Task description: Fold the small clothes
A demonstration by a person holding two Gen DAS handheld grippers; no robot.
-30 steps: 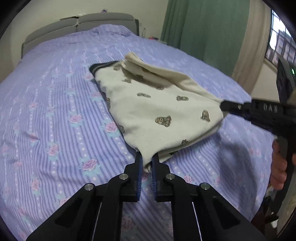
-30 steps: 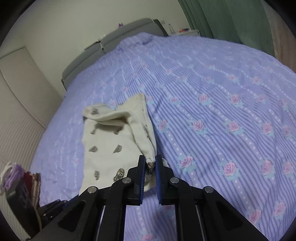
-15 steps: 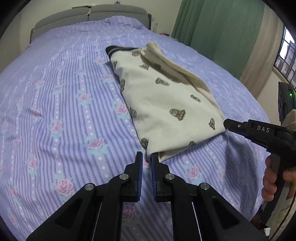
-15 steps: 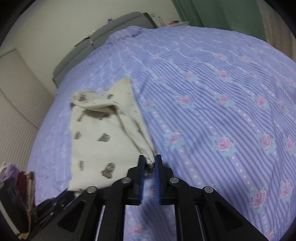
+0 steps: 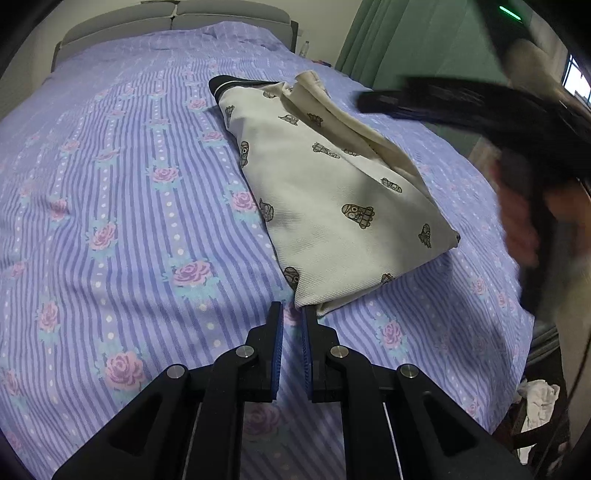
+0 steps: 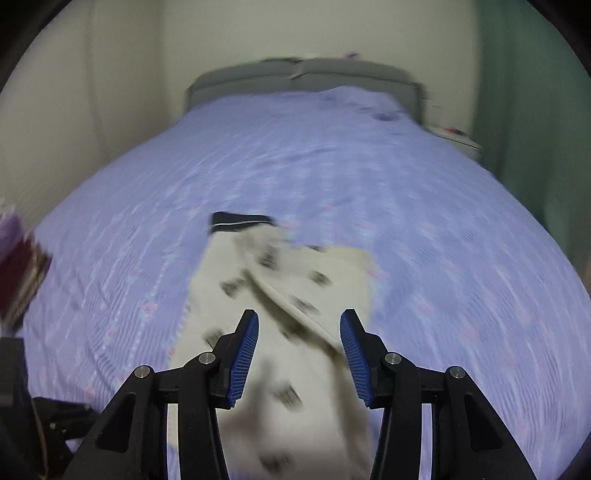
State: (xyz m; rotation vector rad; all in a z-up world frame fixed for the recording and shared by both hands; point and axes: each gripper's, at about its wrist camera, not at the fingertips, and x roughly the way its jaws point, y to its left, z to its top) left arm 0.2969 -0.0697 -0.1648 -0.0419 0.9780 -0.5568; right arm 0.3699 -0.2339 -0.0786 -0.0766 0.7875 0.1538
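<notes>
A small cream garment (image 5: 325, 199) with brown bear prints and a dark collar lies folded over on the purple floral bedspread (image 5: 110, 206). My left gripper (image 5: 292, 314) sits just short of the garment's near corner, jaws nearly together with a narrow gap and nothing between them. My right gripper (image 6: 298, 325) is open and empty above the garment (image 6: 295, 295); that view is blurred by motion. The right gripper also shows as a dark blurred shape in the left wrist view (image 5: 461, 107).
A grey headboard (image 5: 177, 18) stands at the far end of the bed. Green curtains (image 5: 406, 40) hang on the right. A dark red and purple pile (image 6: 18, 273) lies off the bed's left edge. White cloth (image 5: 539, 398) lies low at the right.
Both grippers have let go of the garment's corners and it now lies flat on the bed. The right gripper has opened wide, risen and swung to face the headboard.
</notes>
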